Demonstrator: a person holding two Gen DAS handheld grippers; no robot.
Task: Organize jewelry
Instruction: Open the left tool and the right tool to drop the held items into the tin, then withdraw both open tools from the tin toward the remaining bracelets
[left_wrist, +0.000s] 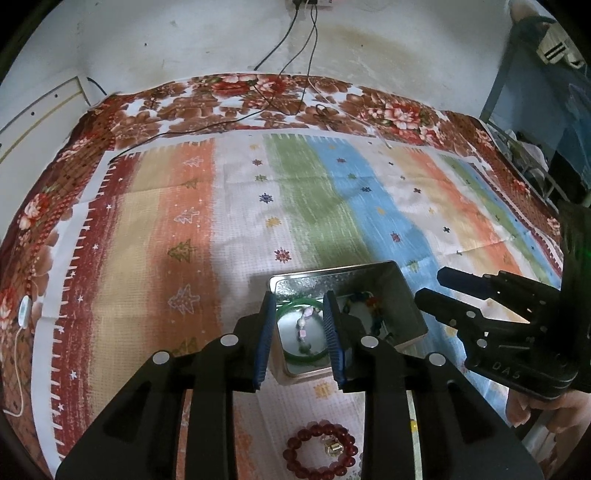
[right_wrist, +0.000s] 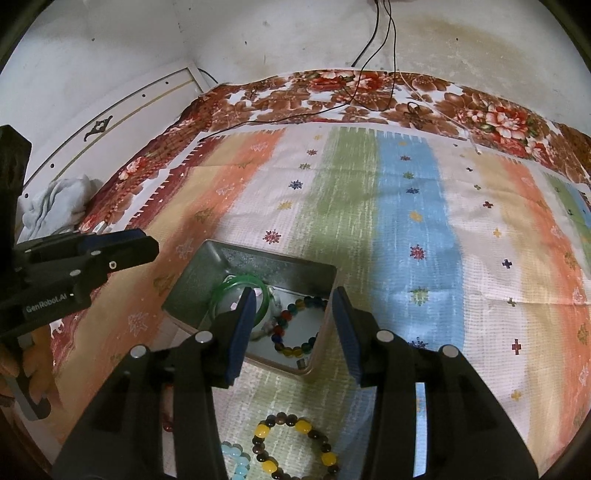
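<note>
Striped woven cloth (right_wrist: 417, 177); rectangular shiny metal tin (right_wrist: 258, 264), glassy green bangle (right_wrist: 225, 286) inside.

"DAS" is embossed on the right hand-held gripper (left_wrist: 439, 295); "GenRobot.AI" is printed on the left hand-held gripper (right_wrist: 144, 243).

Both my views are dim and greenish, with strong fisheye bending and dark corners. Soft shadows from my arms fall across the striped pastel cloth (left_wrist: 258, 206). The open silver metal tin (right_wrist: 258, 266) shows faint glare; fine detail is smeared.
</note>
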